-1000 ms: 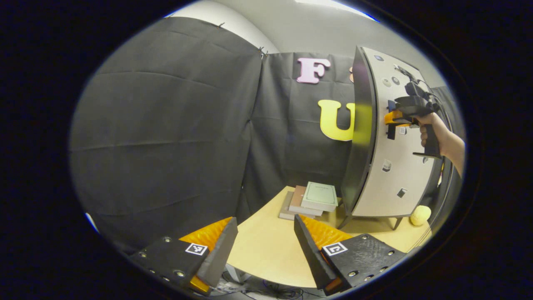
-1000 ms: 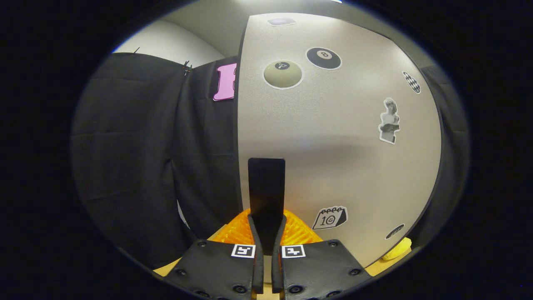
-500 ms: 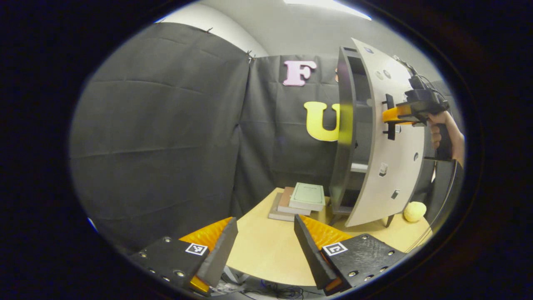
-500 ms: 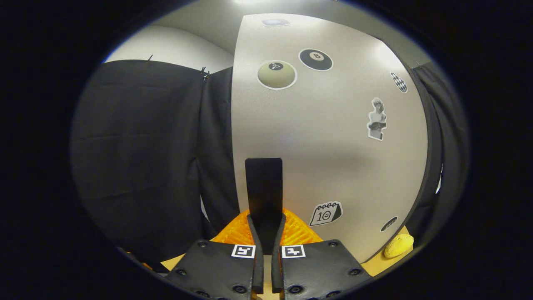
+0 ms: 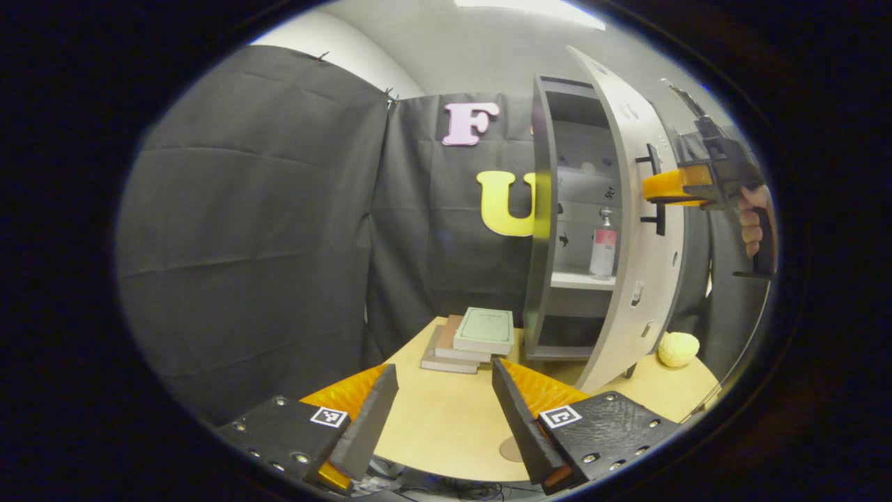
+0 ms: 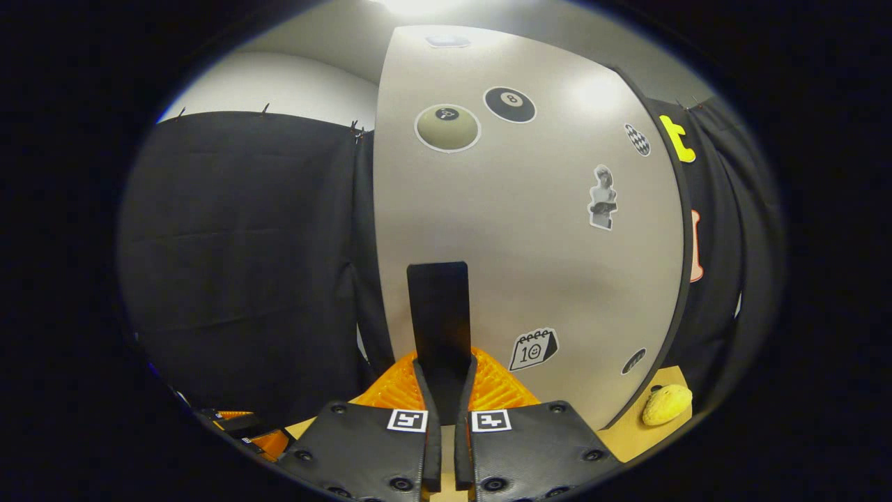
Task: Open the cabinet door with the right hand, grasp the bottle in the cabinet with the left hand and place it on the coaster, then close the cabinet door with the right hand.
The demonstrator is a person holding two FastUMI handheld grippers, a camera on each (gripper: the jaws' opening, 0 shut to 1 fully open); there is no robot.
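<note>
The cabinet (image 5: pixel 550 230) stands on the table (image 5: pixel 446 432) with its door (image 6: pixel 529 244) swung open. The right gripper (image 6: pixel 446 390) clamps the door handle (image 6: pixel 439 314) — the bottle (image 5: pixel 603 245) stands on a shelf inside. The left gripper (image 5: pixel 442 411) hangs spread and empty near the coaster (image 5: pixel 511 450).

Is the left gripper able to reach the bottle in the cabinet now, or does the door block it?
Probably yes. The door is swung wide, held by the right gripper shut on its handle, and the bottle stands exposed on its shelf. The left gripper is open, far back over the table.
</note>
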